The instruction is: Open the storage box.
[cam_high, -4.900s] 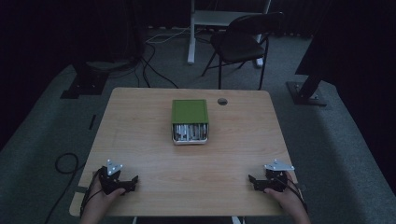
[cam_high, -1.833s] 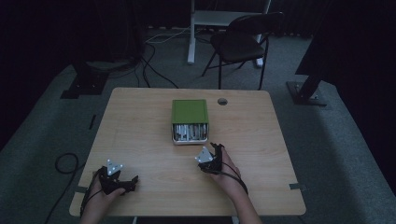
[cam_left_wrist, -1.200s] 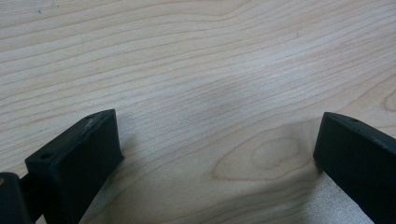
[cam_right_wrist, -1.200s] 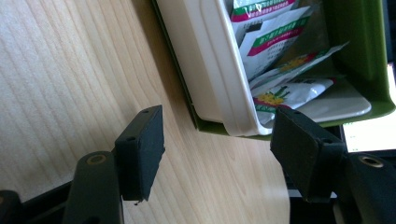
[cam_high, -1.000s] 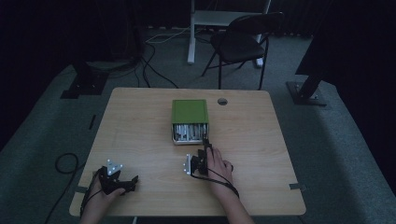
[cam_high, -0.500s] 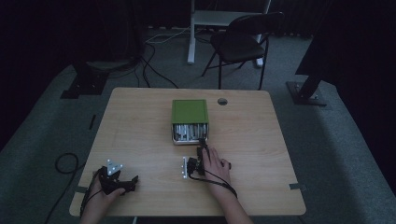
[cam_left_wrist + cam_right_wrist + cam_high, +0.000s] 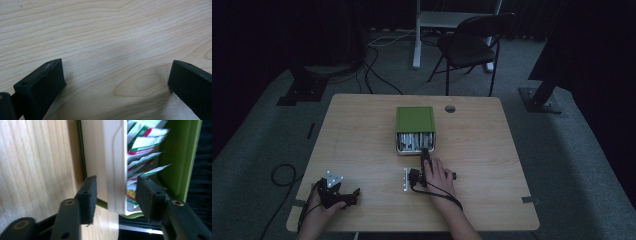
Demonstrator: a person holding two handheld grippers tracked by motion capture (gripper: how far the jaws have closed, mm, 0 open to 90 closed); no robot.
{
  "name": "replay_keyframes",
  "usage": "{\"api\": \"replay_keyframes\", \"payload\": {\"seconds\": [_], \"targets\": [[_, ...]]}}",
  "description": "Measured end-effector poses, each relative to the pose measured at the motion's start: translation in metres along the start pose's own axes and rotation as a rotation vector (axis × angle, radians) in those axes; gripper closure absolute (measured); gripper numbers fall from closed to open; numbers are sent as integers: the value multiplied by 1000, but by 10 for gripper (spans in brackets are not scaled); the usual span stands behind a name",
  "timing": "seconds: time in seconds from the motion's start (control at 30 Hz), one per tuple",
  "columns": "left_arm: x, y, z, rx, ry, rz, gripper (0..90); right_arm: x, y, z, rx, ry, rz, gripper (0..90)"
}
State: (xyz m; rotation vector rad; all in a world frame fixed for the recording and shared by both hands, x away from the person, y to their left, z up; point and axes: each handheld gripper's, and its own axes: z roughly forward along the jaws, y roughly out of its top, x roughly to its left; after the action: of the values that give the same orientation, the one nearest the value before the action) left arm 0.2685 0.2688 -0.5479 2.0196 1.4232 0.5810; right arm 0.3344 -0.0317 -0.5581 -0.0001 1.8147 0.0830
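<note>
While the right gripper (image 7: 113, 192) straddles the white front wall (image 7: 113, 170) of the green box (image 7: 415, 120), its jaws have just been closing, yet they stand about a third open with a gap at each side, so nothing is held yet. One jaw is outside the wall, over the table (image 7: 32, 165); the other is inside, among the packets (image 7: 142, 160) that stand just beyond it. The risk, as I judge it, is that the inner jaw catches a packet edge against the wall as it closes, creasing it or dragging it out when the box moves. A grip this near the wall's end could also let the box pivot or slip, and a pull toward the person may tip it and spill the packets. If a packet was the aim, the wall between the jaws would block it. The left gripper (image 7: 335, 194) rests wide open and empty on the table's near-left corner, well away from the box.
</note>
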Motion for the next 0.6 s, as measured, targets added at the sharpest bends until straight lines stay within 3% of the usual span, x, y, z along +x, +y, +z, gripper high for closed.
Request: {"api": "replay_keyframes", "payload": {"seconds": [0.1,0.33,0.6], "targets": [[0,0,0,0,0,0,13,2,-1,3,11,8,-23,542],[0,0,0,0,0,0,13,3,0,6,7,-23,-86,614],[0,0,0,0,0,0,13,1,0,9,2,-24,-80,700]]}}
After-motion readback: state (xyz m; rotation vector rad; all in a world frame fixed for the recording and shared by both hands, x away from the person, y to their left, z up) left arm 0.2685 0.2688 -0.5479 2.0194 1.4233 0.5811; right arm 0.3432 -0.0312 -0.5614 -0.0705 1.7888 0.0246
